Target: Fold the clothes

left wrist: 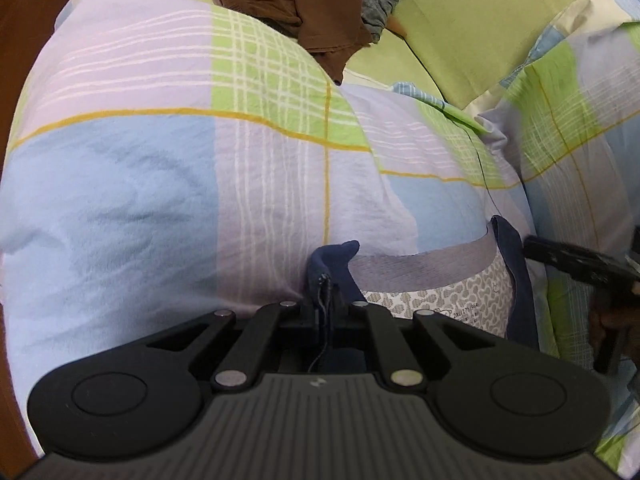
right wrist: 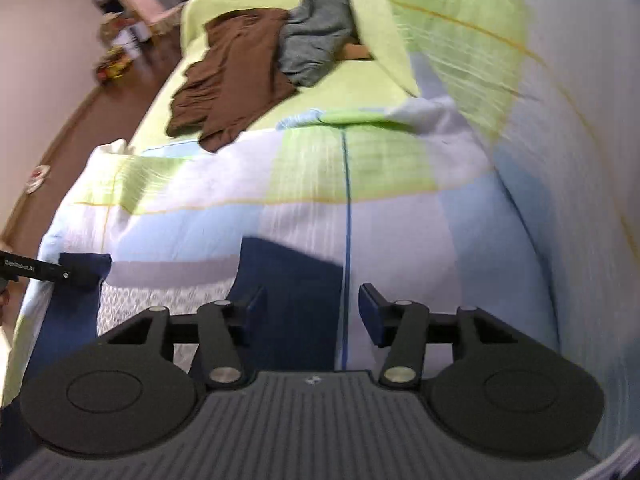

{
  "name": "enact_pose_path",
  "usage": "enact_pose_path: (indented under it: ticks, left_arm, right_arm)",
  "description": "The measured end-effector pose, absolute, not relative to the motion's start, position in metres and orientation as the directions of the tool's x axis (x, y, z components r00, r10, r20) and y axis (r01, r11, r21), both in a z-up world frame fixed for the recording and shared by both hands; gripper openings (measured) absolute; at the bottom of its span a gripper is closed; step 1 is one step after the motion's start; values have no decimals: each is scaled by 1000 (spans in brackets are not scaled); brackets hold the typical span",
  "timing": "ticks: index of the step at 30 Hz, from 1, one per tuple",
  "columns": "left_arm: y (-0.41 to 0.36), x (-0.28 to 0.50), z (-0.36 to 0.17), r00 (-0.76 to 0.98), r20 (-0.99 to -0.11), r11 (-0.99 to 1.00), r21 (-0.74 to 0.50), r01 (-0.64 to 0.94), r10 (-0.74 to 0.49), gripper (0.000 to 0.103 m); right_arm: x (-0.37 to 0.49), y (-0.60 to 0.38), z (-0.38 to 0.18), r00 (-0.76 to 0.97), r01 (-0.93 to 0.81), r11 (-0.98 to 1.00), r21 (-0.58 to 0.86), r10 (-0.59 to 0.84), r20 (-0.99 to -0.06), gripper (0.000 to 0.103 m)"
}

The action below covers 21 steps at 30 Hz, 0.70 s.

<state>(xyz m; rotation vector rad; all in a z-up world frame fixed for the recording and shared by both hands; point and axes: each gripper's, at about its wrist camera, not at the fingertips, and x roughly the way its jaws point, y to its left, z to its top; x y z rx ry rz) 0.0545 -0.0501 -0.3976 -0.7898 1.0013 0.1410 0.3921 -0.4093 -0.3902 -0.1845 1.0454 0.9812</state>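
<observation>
Just ahead of the left gripper (left wrist: 325,300), a navy garment (left wrist: 516,280) with a grey waistband (left wrist: 420,258) and a patterned grey lining (left wrist: 440,296) lies on a plaid duvet (left wrist: 160,184) of blue, lilac and green squares. The left gripper's jaws are pinched nearly together on a bunched navy corner of that garment, with a loose dark thread trailing back between the fingers. From there the waistband runs off to that gripper's right, where the garment's far edge stands up in a fold, and the black tip of the right gripper (left wrist: 560,256) shows just beside it.

In the right wrist view, the right gripper (right wrist: 312,312) hovers with its jaws about half apart and nothing pressed between the blue pads (right wrist: 370,312). The navy garment (right wrist: 288,280) lies directly beneath and ahead of its left finger, and the picture is smeared by motion. To its far left, the left gripper (right wrist: 76,274) grips the garment's other navy corner.

Well beyond both grippers, a brown garment (right wrist: 232,76) and a grey garment (right wrist: 316,36) lie crumpled on a plain green sheet (right wrist: 344,84).
</observation>
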Motion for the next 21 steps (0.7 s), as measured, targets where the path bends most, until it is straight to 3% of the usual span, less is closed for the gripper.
enact_pose_path:
  ticks: [7,8,9,10,11,13,21]
  left_arm:
    - [-45,54,-403,580,-768,711,-566,-418,-271,11]
    - [-45,53,-404,582,-765,710,-570,-414,-275,10]
    - [-45,53,-403,585,-762,715,-570,-404,-277,10]
    - [-46,53,-402,588,-760,724,-568,-393,-277,8]
    - [-47,53,-401,591,-757,730,-566,-382,-278,8]
    - [-49,52,-394,599,-753,751,-556,-356,-274,1]
    - [-109,0,-304,716,-633,875,-480,-64,-294,1]
  right_arm:
    - [410,-373,-402,-3,-874,401,275,561,-828,57]
    - [411,-371,-402,-36,-877,382,290,550,-834,55]
    - [411,-369,-403,-69,-879,365,306,538,-840,35]
    - [412,-364,-401,-102,-886,339,317,524,-846,9]
    - [412,-361,-399,-105,-892,330,308,511,-853,5]
    - [406,-356,-390,-89,-913,302,274,509,-856,4]
    - [350,-406,-314,112,-947,304,108,624,-773,4]
